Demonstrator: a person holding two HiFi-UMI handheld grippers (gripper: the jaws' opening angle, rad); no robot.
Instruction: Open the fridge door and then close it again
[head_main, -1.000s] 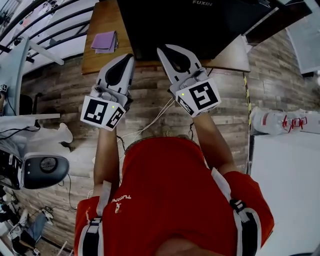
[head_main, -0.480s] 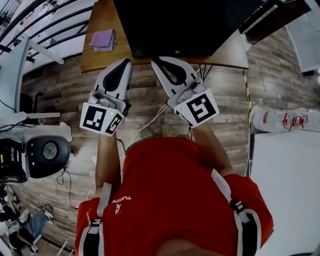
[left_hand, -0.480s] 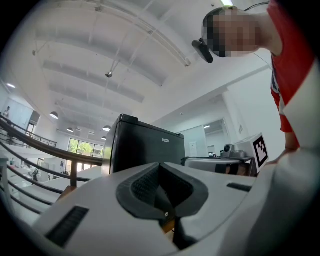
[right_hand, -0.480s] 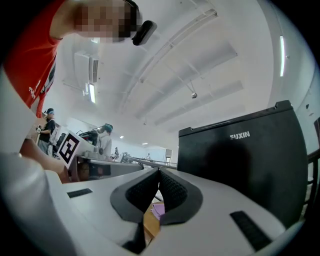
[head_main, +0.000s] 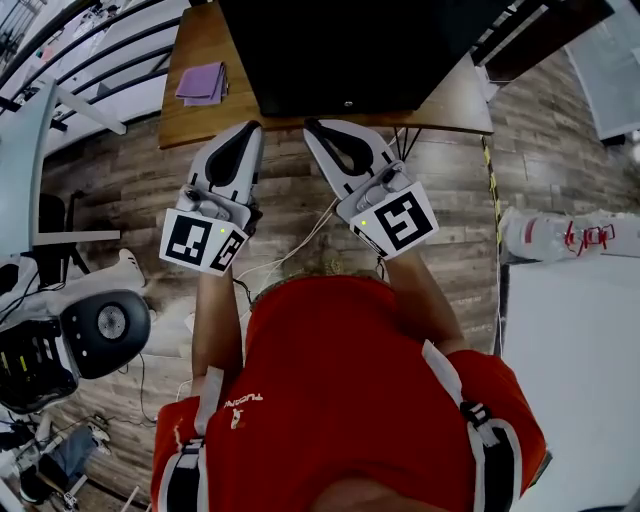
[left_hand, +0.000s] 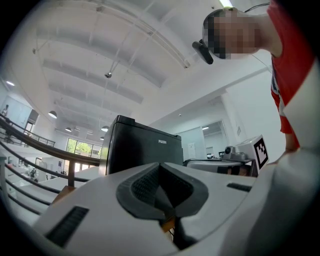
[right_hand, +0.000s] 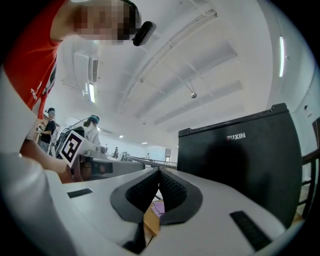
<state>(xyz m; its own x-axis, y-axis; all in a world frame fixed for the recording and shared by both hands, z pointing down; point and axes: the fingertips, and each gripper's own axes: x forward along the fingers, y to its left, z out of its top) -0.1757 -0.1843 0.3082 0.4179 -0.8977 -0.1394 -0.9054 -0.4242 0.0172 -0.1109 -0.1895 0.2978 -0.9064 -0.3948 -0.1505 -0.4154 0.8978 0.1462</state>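
A small black fridge (head_main: 350, 50) stands on a wooden table (head_main: 195, 110); its door is closed, and its front face shows in the left gripper view (left_hand: 142, 152) and the right gripper view (right_hand: 240, 165). My left gripper (head_main: 253, 127) is shut and empty, its tip just short of the table's near edge. My right gripper (head_main: 312, 126) is shut and empty too, close beside the left one, in front of the fridge. In both gripper views the jaws (left_hand: 159, 167) (right_hand: 159, 172) meet with nothing between them. Neither gripper touches the fridge.
A purple cloth (head_main: 201, 81) lies on the table's left part. A white desk (head_main: 570, 370) stands at the right, with white wrapped things (head_main: 560, 240) on the plank floor (head_main: 130, 180). A black and white machine (head_main: 70, 340) sits at the left. Railings (head_main: 90, 40) run behind the table.
Both grippers have drawn back a little from the fridge, their tips now at the table's near edge. The machine at the left has shifted in the picture as the head moved.
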